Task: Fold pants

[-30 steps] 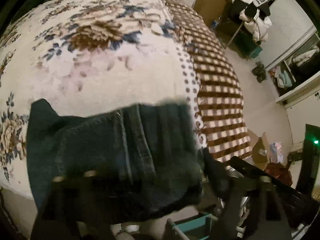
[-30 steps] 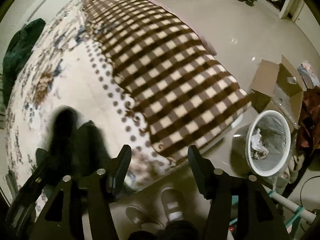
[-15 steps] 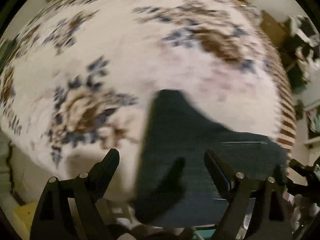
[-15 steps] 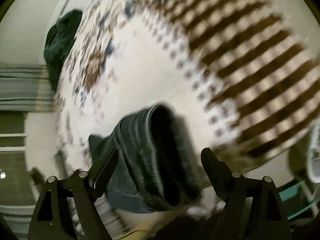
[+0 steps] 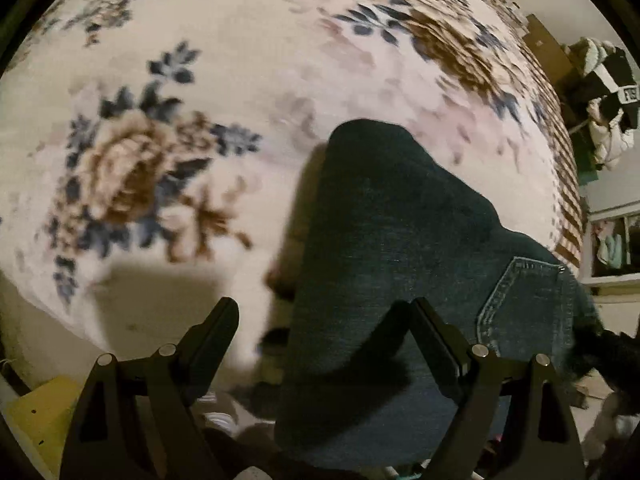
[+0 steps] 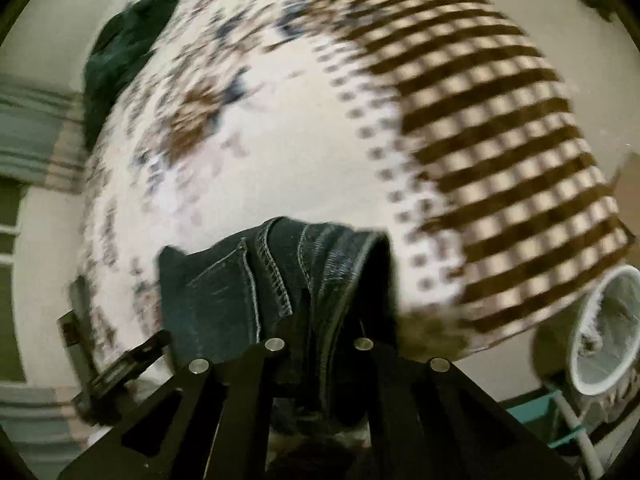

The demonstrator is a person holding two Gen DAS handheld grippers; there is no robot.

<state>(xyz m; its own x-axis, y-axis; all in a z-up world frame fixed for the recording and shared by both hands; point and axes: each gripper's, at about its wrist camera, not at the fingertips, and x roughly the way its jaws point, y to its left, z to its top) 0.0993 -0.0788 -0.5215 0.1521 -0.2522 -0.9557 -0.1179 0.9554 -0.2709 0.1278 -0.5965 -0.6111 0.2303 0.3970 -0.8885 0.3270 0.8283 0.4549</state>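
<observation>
The right gripper [image 6: 320, 316] is clamped on the pants [image 5: 400, 248] at the bed's [image 5: 240, 60] near edge, apparently anchoring them, while the left gripper [image 5: 324, 332] hovers wide apart, holding nothing.

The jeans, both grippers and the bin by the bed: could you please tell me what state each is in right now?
jeans: bunched, one end lying on the bed, near end hanging off the edge.
left gripper: open, holding nothing, the jeans lying past it.
right gripper: shut on the jeans' seamed edge.
bed blanket: spread flat over the bed.
white bin: lined, with crumpled waste inside.
</observation>
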